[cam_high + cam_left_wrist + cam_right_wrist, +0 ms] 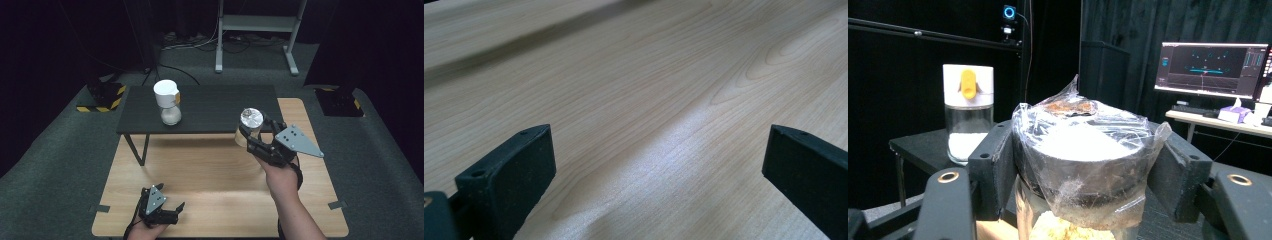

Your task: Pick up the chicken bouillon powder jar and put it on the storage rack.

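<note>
My right gripper (pixel 255 131) is shut on a clear jar (pixel 248 125) whose black lid is wrapped in crinkled plastic film; it holds a pale yellowish powder. In the right gripper view the jar (pixel 1083 170) sits between the two jaws, gripped at the lid. The jar hangs above the near edge of the small black table (pixel 220 107). A second jar with a white lid and yellow tab (pixel 168 102) stands on that table's left part, part full of white grains; it appears as the white-lidded jar (pixel 968 112) in the right gripper view. My left gripper (pixel 172 210) rests open, low over the wooden tabletop (pixel 634 90).
The light wooden table (pixel 210 180) reaches under the black table. Grey carpet surrounds it, with yellow-black striped weights (pixel 102 97) at the back left and a white desk frame (pixel 257 30) behind. A monitor (pixel 1210 70) stands on a desk at the right.
</note>
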